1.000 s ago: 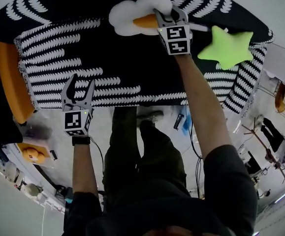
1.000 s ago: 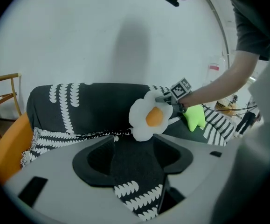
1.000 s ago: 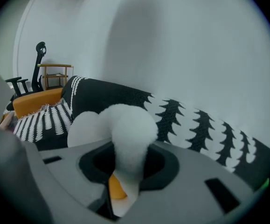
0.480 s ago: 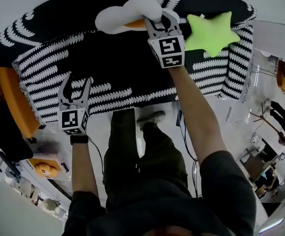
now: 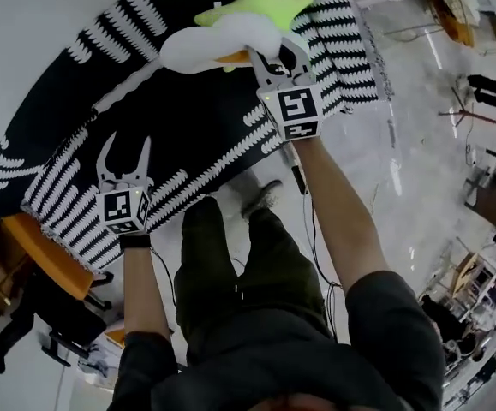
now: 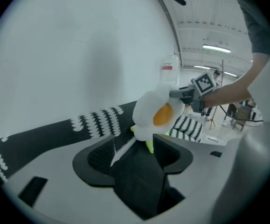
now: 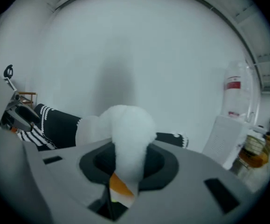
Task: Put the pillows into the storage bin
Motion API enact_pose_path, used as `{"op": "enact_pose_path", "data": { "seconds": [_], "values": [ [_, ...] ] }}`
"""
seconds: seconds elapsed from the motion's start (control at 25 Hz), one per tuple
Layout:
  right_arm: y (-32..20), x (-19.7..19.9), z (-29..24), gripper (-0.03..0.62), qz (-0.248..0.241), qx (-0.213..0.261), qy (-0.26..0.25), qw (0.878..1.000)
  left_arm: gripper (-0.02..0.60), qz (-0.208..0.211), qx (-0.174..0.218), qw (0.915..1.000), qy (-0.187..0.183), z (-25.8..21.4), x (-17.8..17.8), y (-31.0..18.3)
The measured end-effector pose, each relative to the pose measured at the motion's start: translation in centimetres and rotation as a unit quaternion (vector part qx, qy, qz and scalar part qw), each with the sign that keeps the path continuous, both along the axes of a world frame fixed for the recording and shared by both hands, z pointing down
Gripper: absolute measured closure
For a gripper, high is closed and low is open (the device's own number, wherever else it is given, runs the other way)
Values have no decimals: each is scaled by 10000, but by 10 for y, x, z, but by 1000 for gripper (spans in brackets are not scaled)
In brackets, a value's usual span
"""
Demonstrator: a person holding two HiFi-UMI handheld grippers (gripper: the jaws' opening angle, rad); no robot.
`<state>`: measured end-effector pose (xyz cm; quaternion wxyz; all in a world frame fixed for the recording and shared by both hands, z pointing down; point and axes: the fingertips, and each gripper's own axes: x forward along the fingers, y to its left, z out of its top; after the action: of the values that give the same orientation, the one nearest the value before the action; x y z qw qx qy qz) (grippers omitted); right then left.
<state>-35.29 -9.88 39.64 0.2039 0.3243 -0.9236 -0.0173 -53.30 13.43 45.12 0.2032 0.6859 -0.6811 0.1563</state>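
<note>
Pillow [image 5: 205, 45] hung clamped in my right gripper [image 5: 277, 58] at top centre, left gripper [image 5: 128, 148] gaped empty, and I feared that soft, thin pinch slipping free.

White wall [image 5: 25, 41]; glossy pale floor [image 5: 402, 144]; patterned black-white couch [image 5: 188, 118]; orange chair [image 5: 50, 259].

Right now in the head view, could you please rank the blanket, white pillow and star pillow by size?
1. Blanket, by far largest.
2. White pillow and star pillow look alike; the star is partly hidden, so unranked.
</note>
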Motion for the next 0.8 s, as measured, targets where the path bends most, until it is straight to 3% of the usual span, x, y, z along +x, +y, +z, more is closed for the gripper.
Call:
{"op": "enact_pose_path", "data": {
  "seconds": [0.2,0.28,0.56,0.8],
  "values": [
    [-16,189,-4,488,1040,8,10,9946,321,943,58,9955,-33,-6,129,-70],
    [-11,271,2,488,1588,-43,37,9873,321,1458,53,9893,-48,-7,186,-95],
    [55,531,47,488,3385,-325,199,9402,321,2995,-80,9540,-53,19,383,-138],
    [140,670,112,487,4399,-728,218,8948,321,3947,-327,9182,-94,54,514,-126]
  ]
}}
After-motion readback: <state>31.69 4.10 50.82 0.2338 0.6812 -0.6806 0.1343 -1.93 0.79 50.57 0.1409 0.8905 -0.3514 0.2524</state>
